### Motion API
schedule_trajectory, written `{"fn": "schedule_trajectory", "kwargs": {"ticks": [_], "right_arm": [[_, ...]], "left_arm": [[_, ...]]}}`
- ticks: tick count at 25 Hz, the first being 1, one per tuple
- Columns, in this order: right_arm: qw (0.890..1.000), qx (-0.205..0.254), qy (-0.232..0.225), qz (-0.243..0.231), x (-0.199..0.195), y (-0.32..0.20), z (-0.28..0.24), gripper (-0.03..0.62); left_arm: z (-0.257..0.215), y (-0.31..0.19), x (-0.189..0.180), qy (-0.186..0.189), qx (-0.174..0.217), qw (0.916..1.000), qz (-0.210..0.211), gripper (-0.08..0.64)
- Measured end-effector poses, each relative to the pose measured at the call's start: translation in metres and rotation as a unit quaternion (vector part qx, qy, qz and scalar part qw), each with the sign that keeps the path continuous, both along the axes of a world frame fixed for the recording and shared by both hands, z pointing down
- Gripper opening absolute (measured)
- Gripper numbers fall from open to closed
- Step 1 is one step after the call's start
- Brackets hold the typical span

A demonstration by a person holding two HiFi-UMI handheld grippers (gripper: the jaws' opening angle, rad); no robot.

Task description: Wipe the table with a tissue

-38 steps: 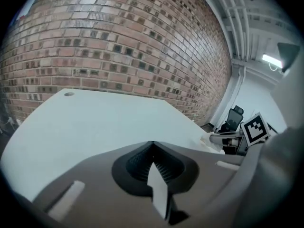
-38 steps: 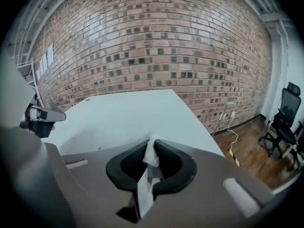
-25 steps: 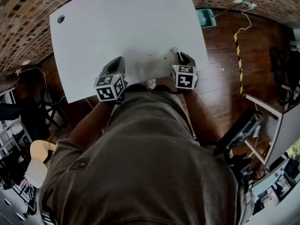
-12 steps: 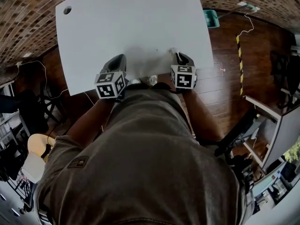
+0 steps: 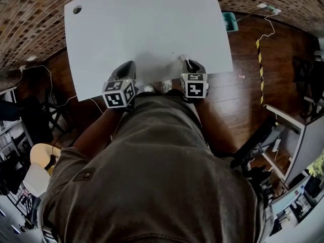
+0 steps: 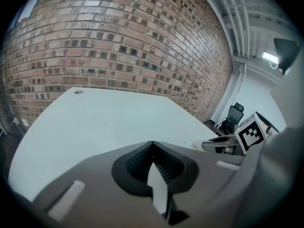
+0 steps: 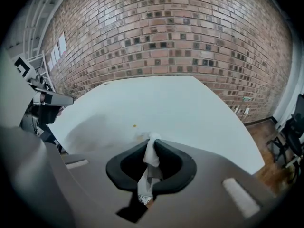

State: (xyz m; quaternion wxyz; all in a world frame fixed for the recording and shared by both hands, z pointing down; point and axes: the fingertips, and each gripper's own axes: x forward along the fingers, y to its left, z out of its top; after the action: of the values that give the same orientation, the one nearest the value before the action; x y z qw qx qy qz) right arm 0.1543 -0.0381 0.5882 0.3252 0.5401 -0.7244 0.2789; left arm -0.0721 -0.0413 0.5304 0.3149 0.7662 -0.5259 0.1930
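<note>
A white table [image 5: 147,29] fills the upper head view. My right gripper [image 5: 189,64] sits at the table's near edge, shut on a white tissue [image 7: 151,152] that pokes out past the jaw tips. Small brownish specks [image 7: 134,126] lie on the table [image 7: 161,103] just ahead of the tissue. My left gripper [image 5: 127,67] is held over the near edge to the left, jaws shut with nothing between them; in the left gripper view its tips [image 6: 151,145] point across the bare table [image 6: 95,122].
A round cable hole [image 5: 77,9] sits at the table's far left corner. A brick wall [image 7: 166,37] runs behind the table. A teal bin [image 5: 229,20] stands on the wood floor at the right; office chairs [image 6: 232,118] stand beyond.
The right gripper has drawn slightly back toward the table's near edge with the tissue. The left gripper stays where it was.
</note>
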Motion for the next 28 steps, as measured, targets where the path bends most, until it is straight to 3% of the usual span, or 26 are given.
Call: {"fn": "schedule_trajectory", "kwargs": {"ticks": [16, 28], "right_arm": [[0.999, 0.017, 0.006, 0.036, 0.033, -0.050, -0.002, 0.037], [1.000, 0.013, -0.004, -0.006, -0.012, -0.041, -0.001, 0.037]], "left_arm": [[-0.005, -0.014, -0.002, 0.000, 0.009, 0.9997, -0.021, 0.002], [-0.003, 0.000, -0.021, -0.003, -0.001, 0.9992, -0.039, 0.002]]}}
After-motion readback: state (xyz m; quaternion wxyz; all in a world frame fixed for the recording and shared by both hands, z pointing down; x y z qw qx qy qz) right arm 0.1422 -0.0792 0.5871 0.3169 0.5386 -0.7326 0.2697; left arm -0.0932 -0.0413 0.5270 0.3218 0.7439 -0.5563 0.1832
